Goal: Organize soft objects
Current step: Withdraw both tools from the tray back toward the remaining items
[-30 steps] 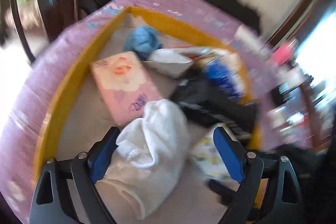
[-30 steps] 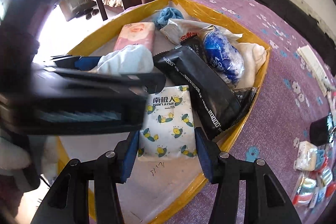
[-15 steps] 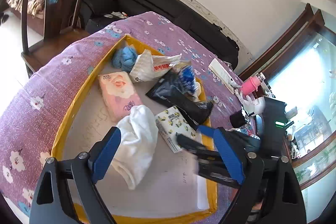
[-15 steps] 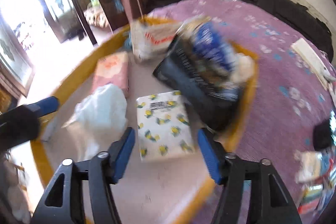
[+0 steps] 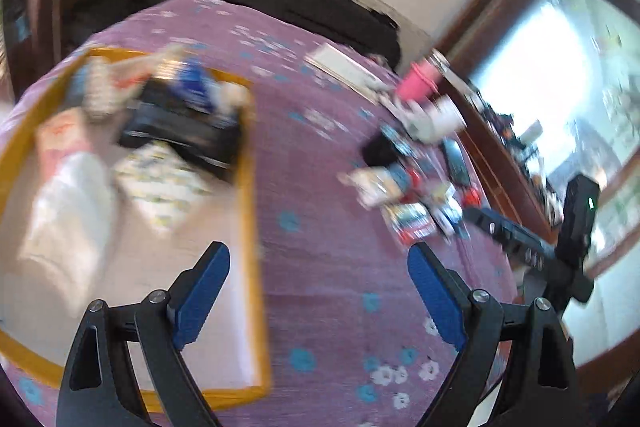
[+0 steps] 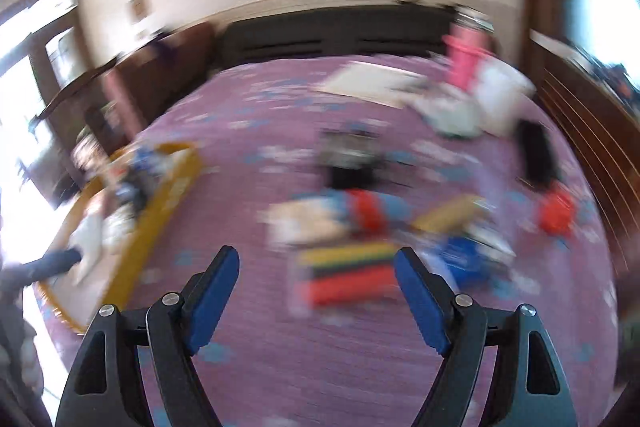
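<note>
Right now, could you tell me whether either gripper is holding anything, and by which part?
Nothing is held: the left gripper is open, the right gripper is opening, both empty.

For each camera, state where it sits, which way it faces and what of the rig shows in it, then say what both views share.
Left wrist: on the left gripper, looking down along its open blue fingers at the purple floral cloth; the yellow-rimmed tray at left, the right gripper at right.
Right wrist: on the right gripper, jaws opening with nothing between them, facing a blurred pile of small items.
Shared: cloth, tray, pile, pink cup.
</note>
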Tool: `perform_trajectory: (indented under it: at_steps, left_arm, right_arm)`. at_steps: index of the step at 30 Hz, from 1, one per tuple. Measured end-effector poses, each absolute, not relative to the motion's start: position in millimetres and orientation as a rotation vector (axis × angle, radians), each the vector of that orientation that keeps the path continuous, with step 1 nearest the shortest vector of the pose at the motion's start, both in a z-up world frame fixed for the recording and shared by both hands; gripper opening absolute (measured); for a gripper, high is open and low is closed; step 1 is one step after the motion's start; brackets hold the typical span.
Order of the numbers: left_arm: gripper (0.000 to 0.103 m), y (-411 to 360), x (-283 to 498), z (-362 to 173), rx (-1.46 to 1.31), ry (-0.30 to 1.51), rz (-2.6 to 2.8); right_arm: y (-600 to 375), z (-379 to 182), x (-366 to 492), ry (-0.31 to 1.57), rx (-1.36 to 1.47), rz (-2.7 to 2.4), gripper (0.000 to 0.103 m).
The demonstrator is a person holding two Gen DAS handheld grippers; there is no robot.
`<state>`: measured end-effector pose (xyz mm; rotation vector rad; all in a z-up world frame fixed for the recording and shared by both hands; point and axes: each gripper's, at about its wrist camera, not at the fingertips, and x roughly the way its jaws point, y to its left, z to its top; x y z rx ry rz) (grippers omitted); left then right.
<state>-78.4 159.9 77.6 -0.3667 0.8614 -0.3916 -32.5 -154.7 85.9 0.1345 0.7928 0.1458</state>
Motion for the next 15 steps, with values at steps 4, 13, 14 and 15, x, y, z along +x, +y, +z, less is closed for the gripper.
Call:
perform_trajectory:
  at_steps: [4, 13, 14, 15]
  left_arm:
    - [0.09, 109.1, -76.4, 64.0, -0.292, 0.908, -0.442]
    - [0.09, 43.1, -61.5, 17.2, -0.098, 1.026, -0.374]
    - [0.09, 41.8, -60.2, 14.6, -0.091, 1.025, -0.365]
    - [0.09, 40.3, -60.4, 14.8, -0.071, 1.011, -0.349]
  right_arm:
    - [-212.2, 72.6, -44.8, 0.807, 0.249, 0.067, 0.084]
    - [-253.3, 52.5, -56.9, 0.81, 0.312, 0.022, 0.084]
    - [-253.9, 51.4, -56.7, 0.812, 0.313, 0.022, 0.084]
    - [-252.7, 50.2, -55.3, 0.816, 0.313, 0.027, 0.084]
